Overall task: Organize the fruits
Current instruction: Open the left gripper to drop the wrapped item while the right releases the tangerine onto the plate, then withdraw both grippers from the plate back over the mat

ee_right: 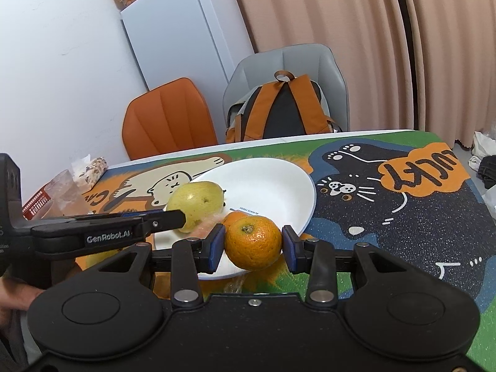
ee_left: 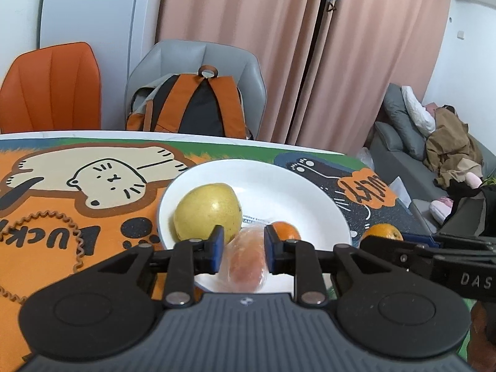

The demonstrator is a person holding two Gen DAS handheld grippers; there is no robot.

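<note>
A white plate (ee_left: 279,192) (ee_right: 272,186) sits on the cartoon cat mat. On it lie a yellow-green fruit (ee_left: 207,210) (ee_right: 198,204) and a small orange (ee_left: 285,231) (ee_right: 234,217). My left gripper (ee_left: 244,249) is shut on a plastic-wrapped orange-pink fruit (ee_left: 246,263) (ee_right: 207,228) over the plate's near part. My right gripper (ee_right: 252,245) is shut on a large orange (ee_right: 252,241) (ee_left: 383,232), which hangs over the plate's near right rim. The two grippers are side by side, the left one (ee_right: 183,220) reaching in from the left in the right wrist view.
An orange chair (ee_left: 52,90) and a grey chair with an orange-and-black backpack (ee_left: 192,108) stand behind the table's far edge. A red basket (ee_right: 34,206) and a snack bag (ee_right: 90,170) sit at the table's left. A white fridge (ee_right: 183,31) stands behind, and a sofa (ee_left: 412,161) off to the right.
</note>
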